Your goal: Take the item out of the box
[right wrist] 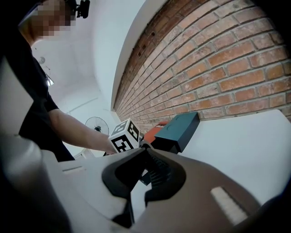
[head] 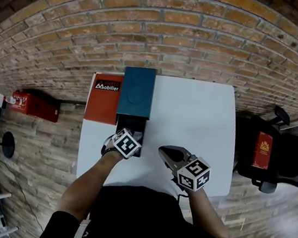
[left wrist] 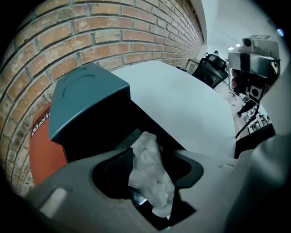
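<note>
Nearest the table's (head: 203,123) front edge, the right gripper (head: 166,152) hangs just above the bare white top. Its fingers are closed together with nothing in them. Just to its left, the left gripper (left wrist: 153,154) is poked into the open black tray (head: 132,123) of the box. Its fingers are spread as wide as they go. A crumpled white plastic bag (left wrist: 150,177) lies between them, still down in the tray, and there is a dark gap on one side of it, so they do not clamp it. Beyond, the box's teal cover (head: 137,92) sits over the tray's far end. A red carton (head: 103,98) lies against its left side, at the table's far left corner. Behind is the brick wall (head: 167,30).
</note>
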Demonstrator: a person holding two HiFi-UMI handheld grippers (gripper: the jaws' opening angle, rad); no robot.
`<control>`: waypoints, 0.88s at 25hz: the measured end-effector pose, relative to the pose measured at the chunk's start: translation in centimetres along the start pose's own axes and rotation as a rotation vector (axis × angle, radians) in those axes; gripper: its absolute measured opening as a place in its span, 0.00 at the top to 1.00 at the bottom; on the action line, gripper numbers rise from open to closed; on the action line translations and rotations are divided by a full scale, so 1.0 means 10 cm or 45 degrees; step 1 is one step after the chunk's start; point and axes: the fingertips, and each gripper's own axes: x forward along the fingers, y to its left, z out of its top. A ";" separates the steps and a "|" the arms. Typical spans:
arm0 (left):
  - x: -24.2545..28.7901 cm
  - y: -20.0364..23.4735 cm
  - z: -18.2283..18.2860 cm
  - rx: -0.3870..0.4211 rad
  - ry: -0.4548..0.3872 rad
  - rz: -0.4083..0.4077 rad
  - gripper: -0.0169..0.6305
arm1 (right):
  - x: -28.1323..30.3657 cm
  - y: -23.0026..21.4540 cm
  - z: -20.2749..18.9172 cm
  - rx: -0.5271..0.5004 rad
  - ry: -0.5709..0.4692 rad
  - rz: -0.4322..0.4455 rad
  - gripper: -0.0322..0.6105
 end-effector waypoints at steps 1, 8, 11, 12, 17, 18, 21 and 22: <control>0.01 -0.01 0.00 -0.004 0.000 0.007 0.64 | -0.02 0.00 -0.01 0.005 0.001 -0.002 0.95; -0.01 -0.03 0.00 -0.006 -0.058 0.047 0.70 | -0.04 0.14 -0.05 0.005 0.012 0.017 0.95; -0.08 -0.01 0.00 -0.021 -0.106 0.058 0.80 | -0.02 0.25 -0.09 -0.014 0.031 0.038 0.95; -0.12 0.01 -0.01 -0.020 -0.114 0.068 0.81 | -0.02 0.28 -0.10 -0.021 0.039 0.039 0.95; -0.31 0.06 0.05 0.007 -0.195 0.079 0.84 | -0.11 0.26 -0.09 0.003 0.011 -0.033 0.95; -0.37 0.08 0.10 0.012 -0.229 0.078 0.85 | -0.11 0.25 -0.08 0.006 0.003 -0.052 0.95; -0.62 0.13 0.19 -0.002 -0.328 0.059 0.85 | -0.06 0.26 -0.01 0.007 -0.020 -0.105 0.95; -0.71 0.12 0.19 -0.017 -0.354 0.041 0.85 | -0.04 0.27 0.02 0.012 -0.032 -0.121 0.95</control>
